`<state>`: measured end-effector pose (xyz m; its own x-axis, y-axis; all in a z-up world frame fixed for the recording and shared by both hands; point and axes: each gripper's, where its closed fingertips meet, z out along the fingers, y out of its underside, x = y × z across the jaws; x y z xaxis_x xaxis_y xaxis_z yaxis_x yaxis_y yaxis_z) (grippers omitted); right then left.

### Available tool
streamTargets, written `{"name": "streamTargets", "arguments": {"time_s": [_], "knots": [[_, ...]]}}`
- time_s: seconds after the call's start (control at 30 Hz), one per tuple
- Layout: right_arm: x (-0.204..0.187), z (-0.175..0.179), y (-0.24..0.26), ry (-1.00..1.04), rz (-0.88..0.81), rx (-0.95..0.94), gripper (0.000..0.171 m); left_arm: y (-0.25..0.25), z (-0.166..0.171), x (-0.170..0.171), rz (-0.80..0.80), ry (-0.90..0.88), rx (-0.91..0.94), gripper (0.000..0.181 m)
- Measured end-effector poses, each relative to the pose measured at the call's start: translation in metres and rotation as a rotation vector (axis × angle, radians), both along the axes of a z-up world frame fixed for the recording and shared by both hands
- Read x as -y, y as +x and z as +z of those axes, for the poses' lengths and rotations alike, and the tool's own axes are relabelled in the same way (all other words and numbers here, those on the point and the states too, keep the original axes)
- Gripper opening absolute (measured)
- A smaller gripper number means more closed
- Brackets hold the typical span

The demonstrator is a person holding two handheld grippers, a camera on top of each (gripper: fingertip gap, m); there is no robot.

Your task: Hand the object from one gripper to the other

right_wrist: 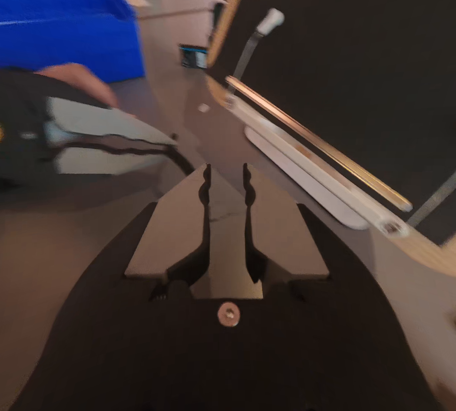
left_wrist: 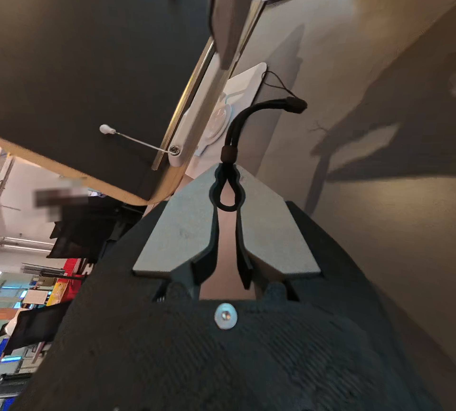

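Between my left gripper [left_wrist: 226, 169] tips I pinch a black lanyard cord [left_wrist: 249, 122]; my right gripper [right_wrist: 226, 167] stands spread, holding nothing, beside it.

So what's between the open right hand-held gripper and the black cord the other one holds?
Nothing: in the right wrist view, the cord passes just left of the right hand-held gripper, with bare tabletop between.
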<state>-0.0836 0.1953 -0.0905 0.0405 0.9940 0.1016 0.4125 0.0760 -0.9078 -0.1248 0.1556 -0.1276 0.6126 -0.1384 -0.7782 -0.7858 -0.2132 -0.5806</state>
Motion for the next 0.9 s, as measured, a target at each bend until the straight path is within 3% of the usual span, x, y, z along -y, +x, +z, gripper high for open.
{"name": "streamTargets", "arguments": {"time_s": [0.07,0.17,0.27,0.5,0.63,0.77,0.9], "knots": [[0.032,-0.007,-0.005,0.021,0.149,0.046,0.018,0.004,0.000,-0.001,-0.015,0.002,-0.002,0.004],[0.040,-0.031,-0.013,0.175,0.144,0.151,0.025,0.016,0.004,0.002,-0.080,0.029,-0.024,0.004],[0.050,-0.046,-0.017,0.208,0.172,0.196,0.009,0.027,0.006,0.005,-0.135,0.047,-0.038,0.004],[0.028,-0.038,-0.014,0.193,0.064,0.177,0.000,0.020,0.012,0.002,-0.100,0.079,0.146,0.015],[0.000,-0.004,-0.004,-0.014,-0.028,-0.024,0.000,0.012,0.013,0.002,-0.071,0.091,0.163,0.019],[0.001,0.059,0.013,-0.304,0.106,-0.413,0.000,0.017,0.015,0.003,-0.086,0.112,0.166,0.013],[0.002,0.088,0.031,-0.528,0.241,-0.585,0.000,0.033,0.016,0.005,-0.185,0.125,0.283,0.010]]}}
